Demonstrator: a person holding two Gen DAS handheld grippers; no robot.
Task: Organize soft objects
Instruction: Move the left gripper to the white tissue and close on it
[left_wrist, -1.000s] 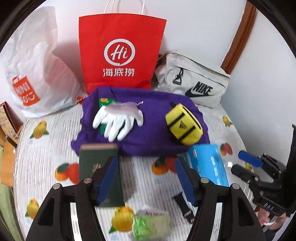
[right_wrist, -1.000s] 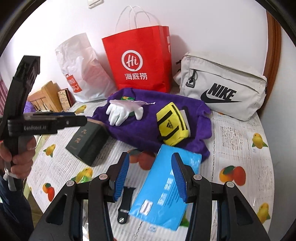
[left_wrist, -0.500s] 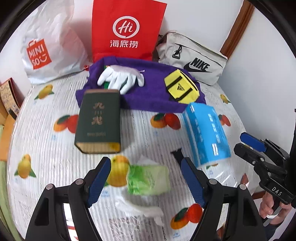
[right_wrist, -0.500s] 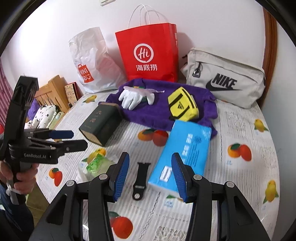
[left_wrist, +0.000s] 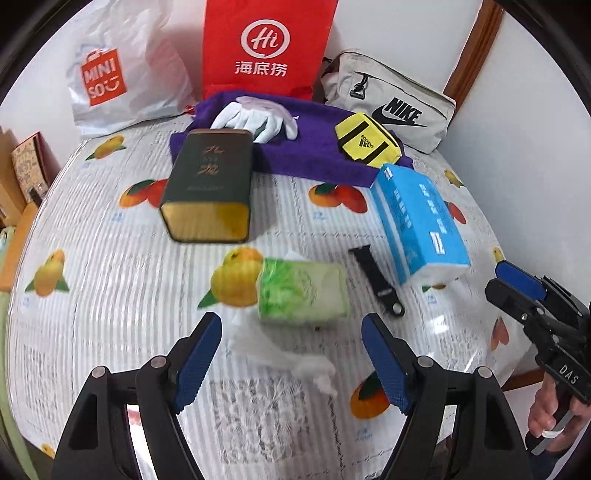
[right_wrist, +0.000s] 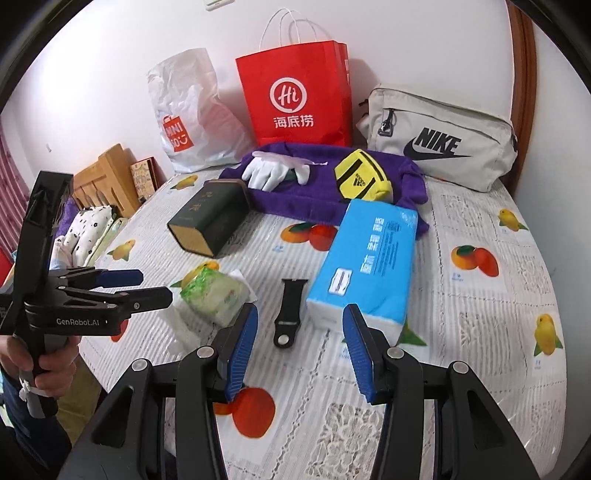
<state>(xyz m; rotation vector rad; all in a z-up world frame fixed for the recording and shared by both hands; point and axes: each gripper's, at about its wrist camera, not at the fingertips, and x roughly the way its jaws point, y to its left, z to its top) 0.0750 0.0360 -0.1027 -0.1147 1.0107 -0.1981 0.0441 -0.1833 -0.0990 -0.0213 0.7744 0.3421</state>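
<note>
Green-and-white crinkled plastic tissue packet (left_wrist: 302, 291) lies flat on your fruit-print worktop (left_wrist: 110, 295), just ahead of your left hand-held gripper (left_wrist: 291, 363), jaws spread, empty. Your right hand-held gripper (right_wrist: 300, 350) is likewise spread, empty.

Fuzzy purple towel (right_wrist: 332, 192), glossy red paper bag (right_wrist: 295, 96), seemingly plastic-wrapped blue tissue pack (right_wrist: 369, 258).

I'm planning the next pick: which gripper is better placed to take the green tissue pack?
Left. The left gripper is open, with the green tissue pack just ahead between its fingers. The right gripper faces the black strap instead.
</note>
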